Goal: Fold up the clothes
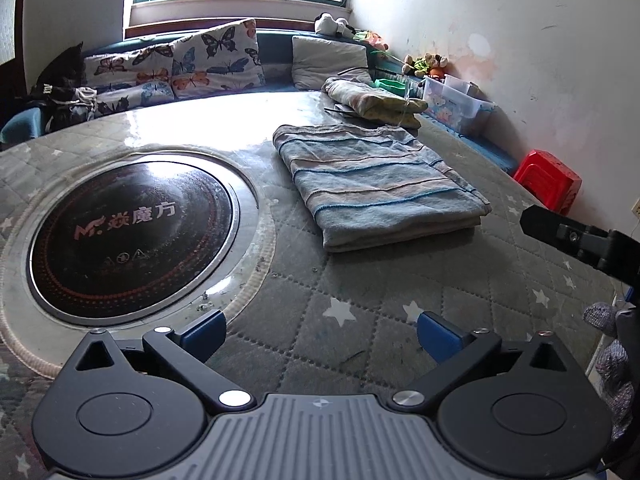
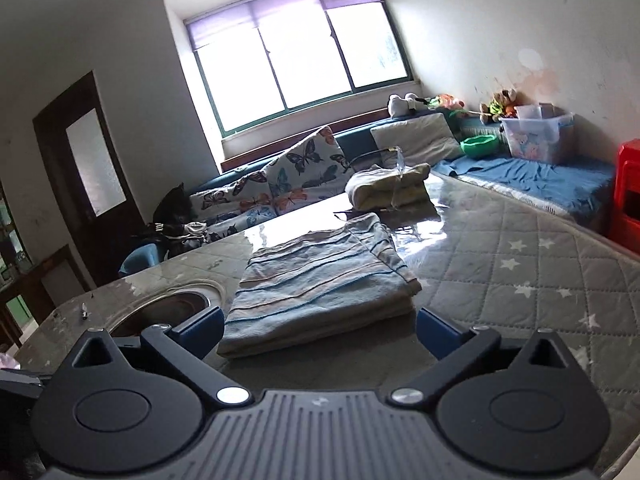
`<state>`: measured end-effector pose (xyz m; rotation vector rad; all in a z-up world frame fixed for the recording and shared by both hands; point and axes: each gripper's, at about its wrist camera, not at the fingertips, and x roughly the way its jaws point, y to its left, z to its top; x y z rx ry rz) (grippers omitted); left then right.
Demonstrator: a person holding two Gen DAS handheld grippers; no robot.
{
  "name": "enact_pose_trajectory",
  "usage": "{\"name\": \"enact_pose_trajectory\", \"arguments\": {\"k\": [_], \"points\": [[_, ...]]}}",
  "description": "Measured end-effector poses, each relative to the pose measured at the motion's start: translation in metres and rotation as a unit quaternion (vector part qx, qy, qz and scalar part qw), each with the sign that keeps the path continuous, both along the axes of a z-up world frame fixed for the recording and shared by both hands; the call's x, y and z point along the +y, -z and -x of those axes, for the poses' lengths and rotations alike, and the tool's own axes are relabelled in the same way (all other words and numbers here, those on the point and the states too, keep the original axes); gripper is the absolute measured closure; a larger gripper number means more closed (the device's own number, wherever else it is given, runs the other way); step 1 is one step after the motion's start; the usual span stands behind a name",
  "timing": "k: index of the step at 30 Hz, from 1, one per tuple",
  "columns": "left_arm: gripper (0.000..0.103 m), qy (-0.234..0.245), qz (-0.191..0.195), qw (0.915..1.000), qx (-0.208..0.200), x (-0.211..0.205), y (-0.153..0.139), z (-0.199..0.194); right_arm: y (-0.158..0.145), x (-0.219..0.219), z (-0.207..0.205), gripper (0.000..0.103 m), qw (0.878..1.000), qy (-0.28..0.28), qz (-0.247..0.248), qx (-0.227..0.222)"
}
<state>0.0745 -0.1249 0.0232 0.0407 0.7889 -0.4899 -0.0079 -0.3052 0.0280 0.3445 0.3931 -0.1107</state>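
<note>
Nearest, the left gripper point(image 1: 320, 336) hangs with its blue pads spread wide and nothing between them, above the quilted star-print cover of the round table point(image 1: 360, 360). The right gripper point(image 2: 320, 334) is likewise released, jaws fully apart, just short of the near edge of the folded striped blanket point(image 2: 320, 280), which it does not touch. The blanket lies flat in a neat rectangle toward the table's middle, just beside the round built-in cooktop point(image 1: 132, 232). Beyond it, near the far edge, rests a bundled yellowish cloth point(image 1: 376, 100). Past the table, butterfly-print cushions point(image 1: 192, 64) line a bench under the window point(image 2: 300, 60); a red plastic stool point(image 1: 548, 180) stands off the right edge.
</note>
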Motion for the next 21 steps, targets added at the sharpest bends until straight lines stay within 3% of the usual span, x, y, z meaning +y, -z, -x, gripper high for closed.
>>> {"name": "enact_pose_trajectory", "arguments": {"k": [12,21], "points": [[0.000,0.002,-0.021,0.9997,-0.011,0.001,-0.001,0.015,0.006,0.009,0.004,0.000,1.000,-0.002,-0.003,0.029],[0.000,0.001,-0.027,0.9996,-0.010,0.002,-0.002,0.016,0.006,0.013,0.006,0.000,0.999,0.023,-0.003,0.023]]}}
